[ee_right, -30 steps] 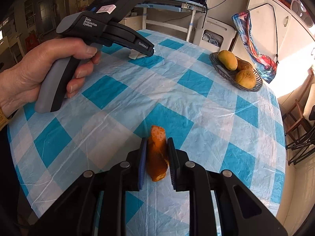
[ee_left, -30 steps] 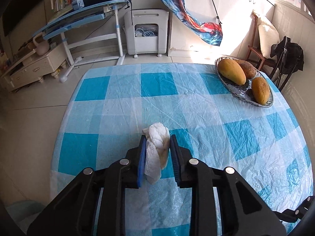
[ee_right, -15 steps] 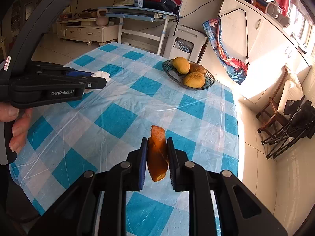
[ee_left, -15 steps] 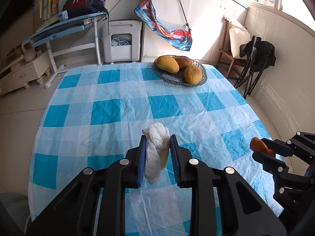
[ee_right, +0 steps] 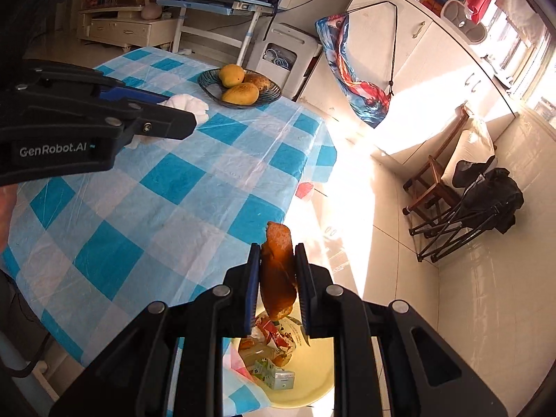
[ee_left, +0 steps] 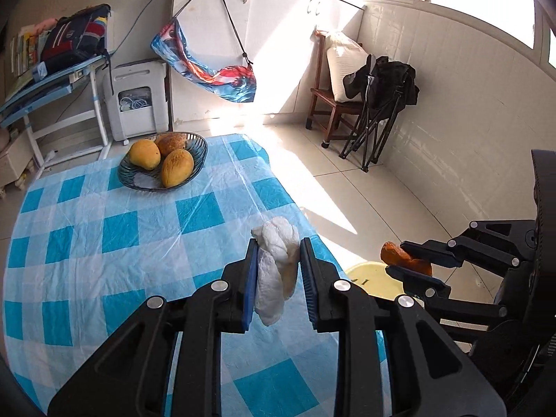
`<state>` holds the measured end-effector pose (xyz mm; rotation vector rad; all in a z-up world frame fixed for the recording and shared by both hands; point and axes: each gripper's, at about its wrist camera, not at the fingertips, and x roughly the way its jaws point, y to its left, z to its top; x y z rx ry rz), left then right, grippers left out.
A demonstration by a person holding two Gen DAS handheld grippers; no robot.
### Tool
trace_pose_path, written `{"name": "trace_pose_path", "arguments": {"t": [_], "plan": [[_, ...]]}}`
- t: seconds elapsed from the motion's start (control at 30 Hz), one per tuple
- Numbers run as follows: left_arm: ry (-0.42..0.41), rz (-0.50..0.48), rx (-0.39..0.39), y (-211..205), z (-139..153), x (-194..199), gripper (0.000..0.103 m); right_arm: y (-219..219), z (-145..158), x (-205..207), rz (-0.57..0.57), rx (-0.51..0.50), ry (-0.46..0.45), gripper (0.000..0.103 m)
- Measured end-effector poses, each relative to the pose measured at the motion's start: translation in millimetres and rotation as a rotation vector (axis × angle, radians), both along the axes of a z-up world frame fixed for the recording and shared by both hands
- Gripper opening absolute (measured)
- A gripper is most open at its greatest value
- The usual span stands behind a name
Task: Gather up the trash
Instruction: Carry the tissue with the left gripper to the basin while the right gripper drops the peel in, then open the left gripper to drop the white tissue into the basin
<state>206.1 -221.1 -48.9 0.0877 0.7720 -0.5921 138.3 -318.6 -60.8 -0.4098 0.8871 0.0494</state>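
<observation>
My left gripper is shut on a crumpled white tissue and holds it above the right edge of the blue checked table. My right gripper is shut on an orange-brown fruit peel, off the table's edge and above a pale yellow bin on the floor. The bin holds wrappers and a small carton. In the left wrist view the right gripper with the peel hangs over the bin's rim. The left gripper and tissue show in the right wrist view.
A dark bowl with mangoes stands at the table's far side. A wooden chair and a folded black chair stand by the tiled wall. A white appliance and a blue desk are behind the table.
Both grippers have swung right, off towards the table's right edge. The right gripper with the peel now hangs above the yellow bin. Both grips are unchanged.
</observation>
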Motion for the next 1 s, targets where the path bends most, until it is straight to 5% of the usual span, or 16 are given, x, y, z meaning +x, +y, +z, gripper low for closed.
{"name": "trace_pose_path", "arguments": {"t": [0.23,0.6,0.7,1.0], "plan": [[0.023,-0.075,0.030,-62,-12,-6,0.023,-67,-13,2,-0.069,0.022,0.046,0.020],[0.056,-0.155,0.104,-126,-41,-18,0.023,-131,-96,-18,-0.194,0.167,0.132,0.020],[0.071,-0.171,0.120,-140,-49,-20,0.023,-141,-110,-18,-0.251,0.194,0.122,0.044],[0.137,-0.228,0.152,-182,-69,-23,0.023,-169,-110,-41,-0.368,0.261,0.057,0.046]]}}
